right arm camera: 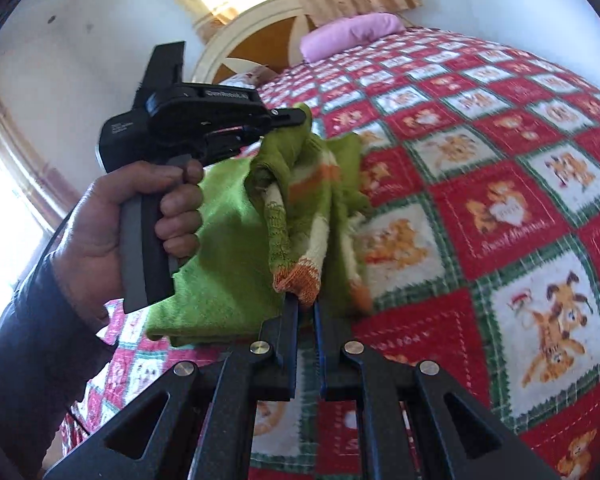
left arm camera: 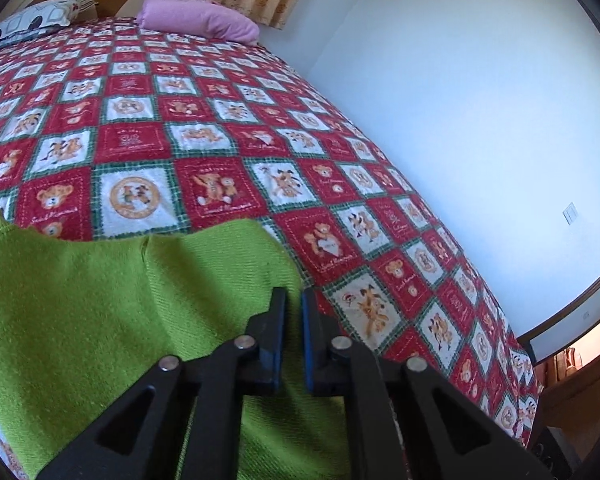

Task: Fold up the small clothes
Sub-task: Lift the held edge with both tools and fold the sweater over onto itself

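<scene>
Patchwork bed (right arm camera: 500,168) carries the green sweater (right arm camera: 220,240), lifted between both tools: left tool (right arm camera: 296,117) clamps its top, right tool (right arm camera: 306,306) its striped cuff (right arm camera: 300,276) below.

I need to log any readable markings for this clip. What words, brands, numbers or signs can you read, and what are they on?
"Sweet Memories": cursive stitching on red squares of the red, white and green teddy-bear patchwork quilt.
Embossed brand on the black handheld left gripper body: blurred, unreadable.
Small white label on its rear block: too small to read.
Text on the quilt's other squares: too blurred.
Green knitted sweater: none visible.
</scene>
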Motion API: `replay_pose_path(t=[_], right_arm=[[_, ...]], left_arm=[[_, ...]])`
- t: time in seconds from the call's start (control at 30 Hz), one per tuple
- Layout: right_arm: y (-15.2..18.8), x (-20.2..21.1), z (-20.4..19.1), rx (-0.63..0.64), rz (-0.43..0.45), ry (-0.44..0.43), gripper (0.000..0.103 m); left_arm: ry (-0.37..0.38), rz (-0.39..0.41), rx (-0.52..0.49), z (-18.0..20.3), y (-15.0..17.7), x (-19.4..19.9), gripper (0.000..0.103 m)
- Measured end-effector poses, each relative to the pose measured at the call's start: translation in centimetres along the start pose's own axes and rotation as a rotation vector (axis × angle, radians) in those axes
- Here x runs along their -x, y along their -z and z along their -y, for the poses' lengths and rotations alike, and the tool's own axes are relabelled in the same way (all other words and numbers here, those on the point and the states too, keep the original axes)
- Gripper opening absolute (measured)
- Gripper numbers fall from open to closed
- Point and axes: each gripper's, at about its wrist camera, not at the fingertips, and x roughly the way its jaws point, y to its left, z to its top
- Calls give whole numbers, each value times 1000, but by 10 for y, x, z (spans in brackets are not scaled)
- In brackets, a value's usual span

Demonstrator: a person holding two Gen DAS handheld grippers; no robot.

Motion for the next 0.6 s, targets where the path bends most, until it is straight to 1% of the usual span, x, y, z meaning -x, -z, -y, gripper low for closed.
replay_pose_path(t=[0.07,0.1,0.13,0.17,0.2,0.23,0.27,0.3,0.33,0.37,0.4,0.43,0.47,0.5,0.53,0.57,0.6], right_arm=[[3,-3,8,-19,-4,19,6],[4,-3,11,-29,-8,14,7],[5,-2,13,-38,-6,14,7],[6,2,14,-42,4,30,11],[6,7,14,-40,21,60,23],[5,14,14,-41,41,86,32],[2,23,16,-54,77,94,52],[0,30,17,-65,114,90,58],[-6,38,15,-64,149,85,58],[-14,41,11,-49,164,87,58],[-23,41,6,-33,170,86,58],[-34,37,0,-17,171,67,58],[-43,31,-7,-2,167,47,58],[-53,21,-14,19,145,32,58],[-64,3,-19,37,86,14,58],[-74,-16,-22,33,39,0,58],[-81,-32,-22,21,22,7,58]], left_arm=[[-7,2,-10,3,4,8,18],[-1,11,-35,6,8,17,21],[-7,28,-67,9,12,29,32],[-26,48,-97,10,18,43,55],[-40,81,-127,10,26,58,68],[-59,122,-152,1,34,75,84],[-81,147,-170,-9,40,85,88],[-110,172,-196,-20,51,101,88],[-131,184,-207,-31,60,111,88],[-164,188,-210,-42,69,119,88],[-198,205,-206,-54,81,129,88],[-214,219,-198,-64,90,136,89],[-245,221,-188,-73,101,140,92],[-273,218,-179,-78,107,140,93],[-288,214,-166,-83,114,140,93],[-291,201,-150,-88,120,137,93],[-296,186,-141,-91,123,133,93]])
